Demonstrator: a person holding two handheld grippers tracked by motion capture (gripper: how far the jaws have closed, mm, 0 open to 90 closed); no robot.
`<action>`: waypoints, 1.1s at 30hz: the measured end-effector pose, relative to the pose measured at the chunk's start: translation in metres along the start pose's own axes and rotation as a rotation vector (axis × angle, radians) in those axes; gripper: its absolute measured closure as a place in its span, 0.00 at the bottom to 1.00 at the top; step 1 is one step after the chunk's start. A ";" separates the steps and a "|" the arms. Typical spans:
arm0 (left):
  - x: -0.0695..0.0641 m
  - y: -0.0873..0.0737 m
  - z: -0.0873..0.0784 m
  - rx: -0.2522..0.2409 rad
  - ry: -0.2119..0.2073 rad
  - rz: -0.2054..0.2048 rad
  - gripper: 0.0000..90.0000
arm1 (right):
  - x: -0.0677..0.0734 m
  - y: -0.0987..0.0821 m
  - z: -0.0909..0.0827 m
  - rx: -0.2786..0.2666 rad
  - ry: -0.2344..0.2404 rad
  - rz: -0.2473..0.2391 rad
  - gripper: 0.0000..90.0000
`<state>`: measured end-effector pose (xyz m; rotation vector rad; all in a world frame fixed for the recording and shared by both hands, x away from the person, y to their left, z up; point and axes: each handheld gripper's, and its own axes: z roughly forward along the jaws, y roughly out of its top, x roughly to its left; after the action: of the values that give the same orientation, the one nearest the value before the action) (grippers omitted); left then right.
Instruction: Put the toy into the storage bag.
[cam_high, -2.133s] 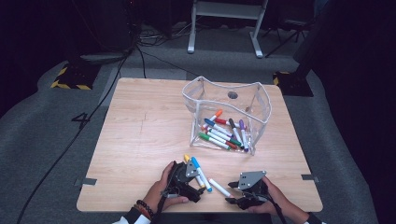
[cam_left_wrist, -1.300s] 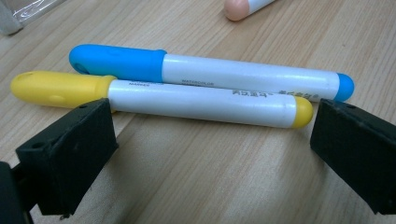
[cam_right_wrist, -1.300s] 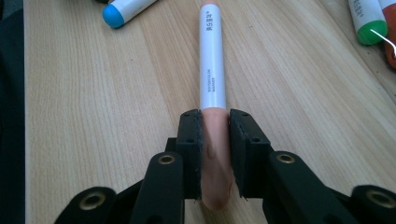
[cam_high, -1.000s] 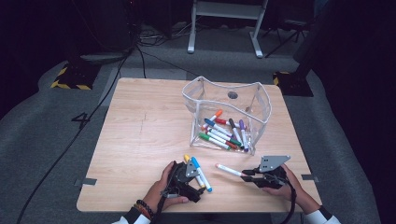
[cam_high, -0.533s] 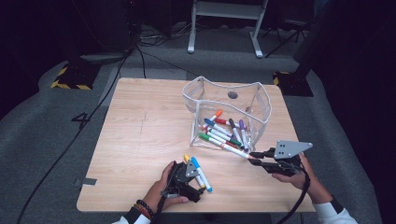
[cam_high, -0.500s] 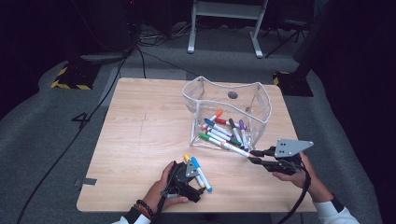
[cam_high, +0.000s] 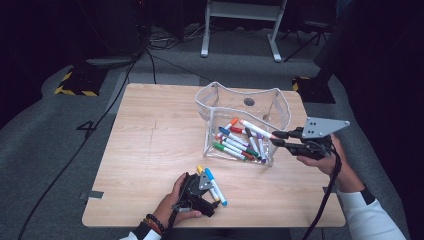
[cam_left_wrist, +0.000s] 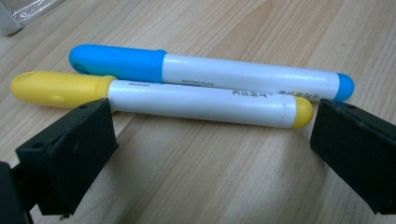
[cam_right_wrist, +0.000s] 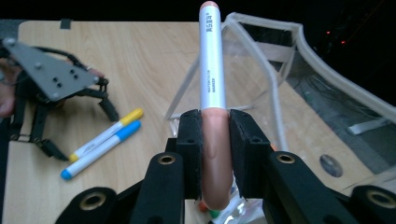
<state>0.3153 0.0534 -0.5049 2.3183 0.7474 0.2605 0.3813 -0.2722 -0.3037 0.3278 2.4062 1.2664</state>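
Inside the clear pouch lie many markers; above its right rim the right gripper clamps a pink-capped marker. Near left, the left gripper (jaws spread) flanks the yellow marker, blue marker beside.

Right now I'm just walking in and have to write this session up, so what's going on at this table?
A person is clearing markers into the clear bin. The right tool grips a peach-capped marker by its cap, raised at the bin's right edge with its far end over the markers already inside. The left tool rests open on the table, its jaws flanking a yellow marker, with a blue marker beside it.
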 end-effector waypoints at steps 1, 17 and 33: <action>0.000 0.000 0.000 0.000 0.000 0.000 0.00 | -0.003 0.003 0.000 0.000 -0.006 -0.001 0.84; 0.000 0.000 0.000 0.000 0.000 0.000 0.01 | -0.071 0.023 0.037 0.106 -0.063 0.059 0.84; 0.000 0.000 0.000 0.000 0.000 0.000 0.01 | -0.090 0.013 0.095 0.315 -0.014 0.083 0.84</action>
<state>0.3152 0.0534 -0.5049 2.3182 0.7474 0.2610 0.5042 -0.2297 -0.3204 0.5293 2.6027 0.9098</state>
